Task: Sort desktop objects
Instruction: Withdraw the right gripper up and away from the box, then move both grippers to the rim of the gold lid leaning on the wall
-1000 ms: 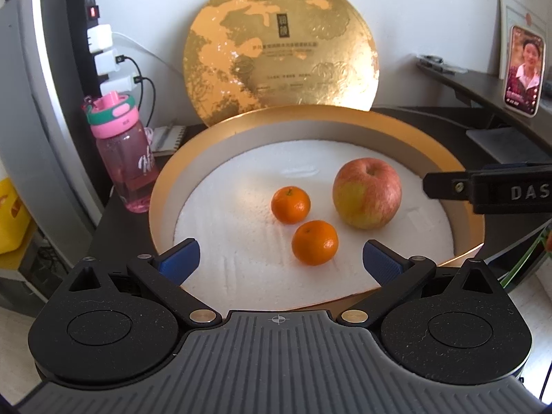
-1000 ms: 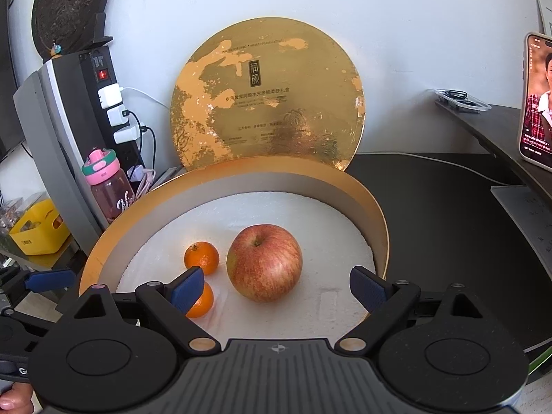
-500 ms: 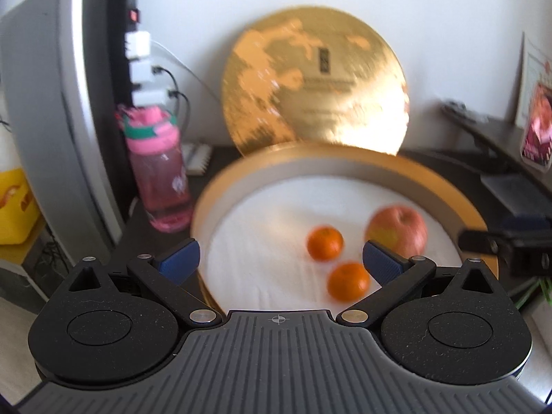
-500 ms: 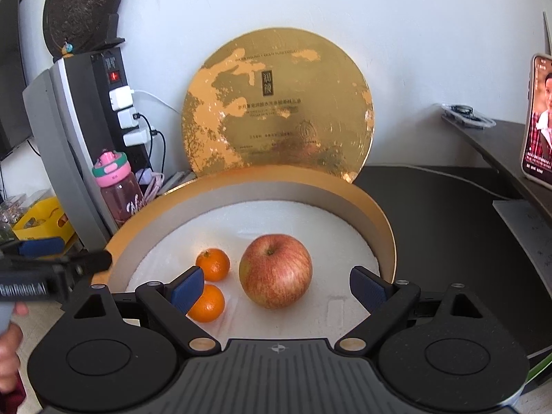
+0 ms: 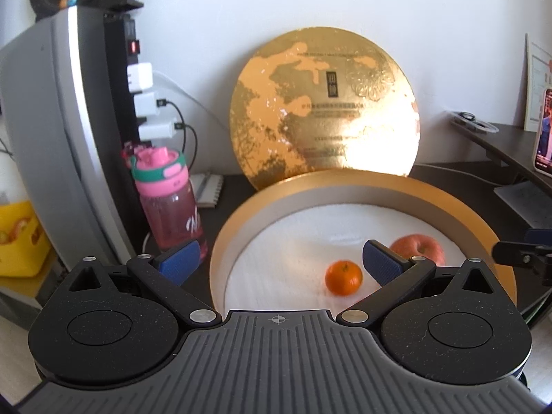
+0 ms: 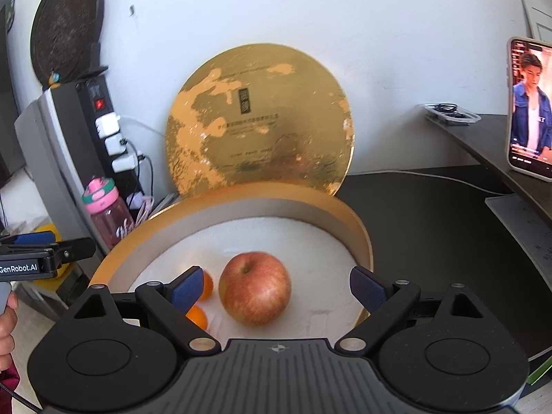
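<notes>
Apple (image 5: 419, 249) half hidden behind left tool's finger (image 5: 381, 266)

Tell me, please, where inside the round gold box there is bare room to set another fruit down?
The white liner is bare behind the apple, toward the far wall, and right of it. Left of it is crowded with two tangerines.

Both grippers share a ribbed grey body, black round-capped housings, silver pivot screws and blue pads (image 5: 177, 263). The left gripper (image 6: 38, 258) reads "GenRobot.AI"; a maroon sleeve (image 6: 8, 377) shows.
</notes>
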The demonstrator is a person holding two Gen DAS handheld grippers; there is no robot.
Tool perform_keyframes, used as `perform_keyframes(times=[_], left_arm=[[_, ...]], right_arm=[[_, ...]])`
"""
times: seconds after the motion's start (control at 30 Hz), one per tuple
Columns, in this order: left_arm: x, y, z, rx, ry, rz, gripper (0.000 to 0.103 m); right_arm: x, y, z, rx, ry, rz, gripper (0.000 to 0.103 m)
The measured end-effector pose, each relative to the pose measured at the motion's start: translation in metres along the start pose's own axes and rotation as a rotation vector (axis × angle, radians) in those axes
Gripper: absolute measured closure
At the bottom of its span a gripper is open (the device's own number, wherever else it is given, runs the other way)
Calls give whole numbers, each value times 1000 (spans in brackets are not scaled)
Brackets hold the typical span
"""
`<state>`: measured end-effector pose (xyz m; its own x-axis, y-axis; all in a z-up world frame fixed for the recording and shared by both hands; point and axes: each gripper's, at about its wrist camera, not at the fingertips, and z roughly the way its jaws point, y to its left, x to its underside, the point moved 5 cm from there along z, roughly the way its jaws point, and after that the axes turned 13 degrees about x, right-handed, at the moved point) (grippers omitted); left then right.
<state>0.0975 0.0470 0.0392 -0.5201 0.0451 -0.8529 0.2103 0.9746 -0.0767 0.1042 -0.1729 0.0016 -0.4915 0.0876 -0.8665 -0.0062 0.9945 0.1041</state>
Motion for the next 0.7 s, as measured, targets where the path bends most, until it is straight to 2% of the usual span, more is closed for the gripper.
perform_keyframes(times=[0.27, 0.43, 0.6, 0.7], left_arm=[[-23, 3, 19, -6, -7, 37, 0], [-44, 16, 35, 34, -48, 6, 0], [-71, 43, 62, 114, -98, -71, 0], [-88, 64, 83, 117, -118, -119, 0]], right_arm=[[-22, -19, 8, 8, -58, 23, 11], [-51, -19, 9, -10, -161, -17, 10], [-82, -25, 18, -52, -333, -35, 3], [-102, -29, 30, -84, -404, -27, 0]])
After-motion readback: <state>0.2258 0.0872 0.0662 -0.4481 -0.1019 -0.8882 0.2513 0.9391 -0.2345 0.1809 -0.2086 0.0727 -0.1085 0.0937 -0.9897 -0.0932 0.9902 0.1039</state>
